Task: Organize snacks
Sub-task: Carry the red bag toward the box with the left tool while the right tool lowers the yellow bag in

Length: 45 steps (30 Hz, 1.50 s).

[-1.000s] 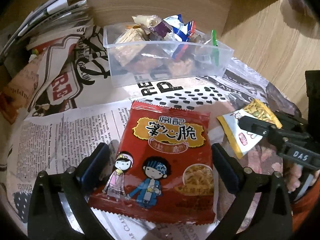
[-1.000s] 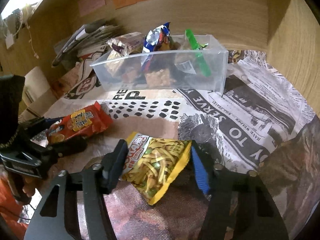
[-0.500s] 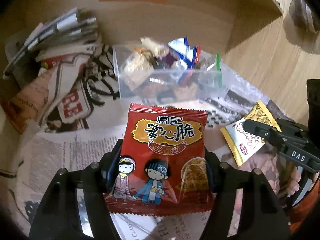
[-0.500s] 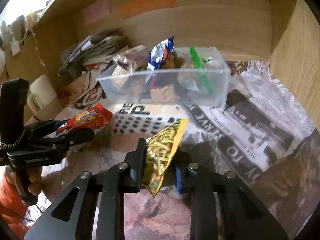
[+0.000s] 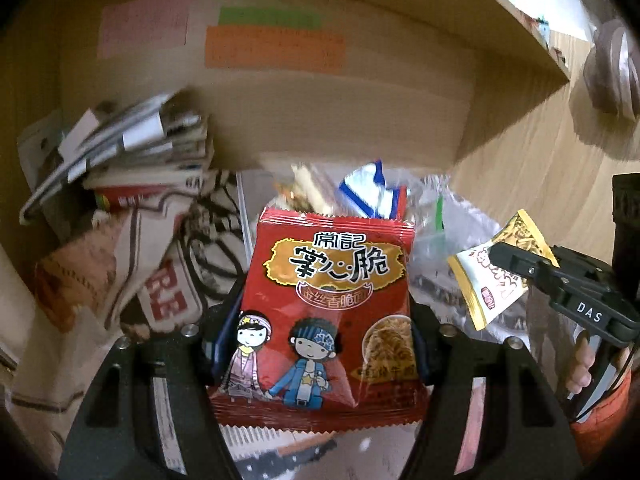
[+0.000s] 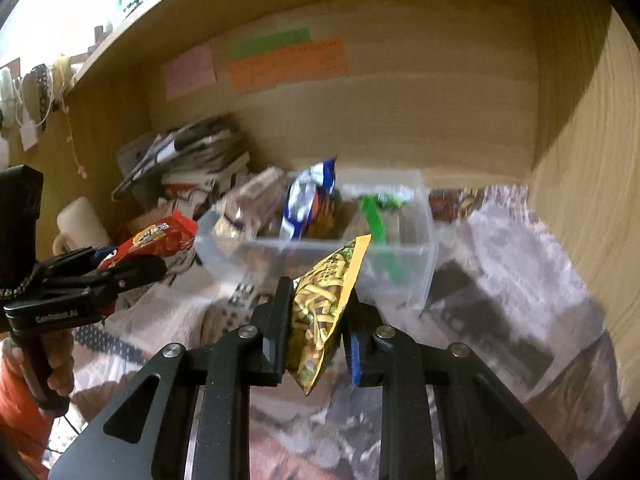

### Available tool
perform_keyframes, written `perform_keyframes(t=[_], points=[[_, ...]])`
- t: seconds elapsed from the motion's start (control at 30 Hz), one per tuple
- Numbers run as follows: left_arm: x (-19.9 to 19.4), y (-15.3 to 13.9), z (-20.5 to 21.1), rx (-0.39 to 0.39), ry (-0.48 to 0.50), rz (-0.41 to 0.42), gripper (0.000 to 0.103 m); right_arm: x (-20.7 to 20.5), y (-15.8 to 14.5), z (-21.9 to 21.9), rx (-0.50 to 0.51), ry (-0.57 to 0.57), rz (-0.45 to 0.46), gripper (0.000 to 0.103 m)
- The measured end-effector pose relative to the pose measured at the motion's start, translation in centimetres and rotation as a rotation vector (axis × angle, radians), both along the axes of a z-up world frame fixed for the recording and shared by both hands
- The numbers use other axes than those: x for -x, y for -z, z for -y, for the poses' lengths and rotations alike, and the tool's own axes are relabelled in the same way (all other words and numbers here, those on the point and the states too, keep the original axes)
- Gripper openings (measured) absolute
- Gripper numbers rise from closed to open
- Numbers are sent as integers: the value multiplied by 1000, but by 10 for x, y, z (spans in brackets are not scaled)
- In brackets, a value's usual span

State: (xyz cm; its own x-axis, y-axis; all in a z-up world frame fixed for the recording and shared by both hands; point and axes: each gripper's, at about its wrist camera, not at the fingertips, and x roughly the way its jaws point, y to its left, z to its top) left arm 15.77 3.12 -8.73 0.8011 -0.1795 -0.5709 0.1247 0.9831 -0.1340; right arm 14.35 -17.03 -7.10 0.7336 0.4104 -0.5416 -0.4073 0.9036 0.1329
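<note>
Red packet [image 5: 332,312] pinched flat across its width by left gripper [image 5: 320,344], face toward the camera, clear of the newspaper [image 6: 516,256] below. Yellow packet [image 6: 324,312] squeezed edge-on in right gripper [image 6: 316,340], jaws pressed nearly together on it, so hung upright and thin. Both carried off the surface, apparently for dropping from above into the clear bin [image 6: 424,240] ahead, already crowded with a blue bag [image 6: 308,196] and a green clip [image 6: 378,236]. Held side by side, near but apart, probably to avoid tangling. Behind, stacked papers [image 5: 132,148] against the wooden back wall [image 5: 360,112], coloured notes [image 5: 276,46] stuck on it.
</note>
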Motion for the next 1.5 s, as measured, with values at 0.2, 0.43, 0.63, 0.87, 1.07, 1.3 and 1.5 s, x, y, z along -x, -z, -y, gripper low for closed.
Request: perform_keyframes(t=[0.2,0.43,0.63,0.87,1.07,1.3,1.5], points=[[-20,-17,-3,-10,-15,36,68,-16,-19,1,4,15,60,20],[-48,-27,-1,-19,-21,52,68,-44,-29,-1,20,31,90,11],[-83,-20,-6,-19,-56,19,68,-67,-27,-2,23,34,63,11],[-114,-4,-25,26,-96,-46,68,-64,-4,15,27,32,-58,29],[-128,8,-29,31,-98,-77,68,-58,36,13,132,16,-165,52],[-138,16,-25,37,-78,-117,68,-59,70,7,192,-21,-266,52],[-138,20,-20,26,-65,-118,69,-57,75,7,246,5,-248,42]])
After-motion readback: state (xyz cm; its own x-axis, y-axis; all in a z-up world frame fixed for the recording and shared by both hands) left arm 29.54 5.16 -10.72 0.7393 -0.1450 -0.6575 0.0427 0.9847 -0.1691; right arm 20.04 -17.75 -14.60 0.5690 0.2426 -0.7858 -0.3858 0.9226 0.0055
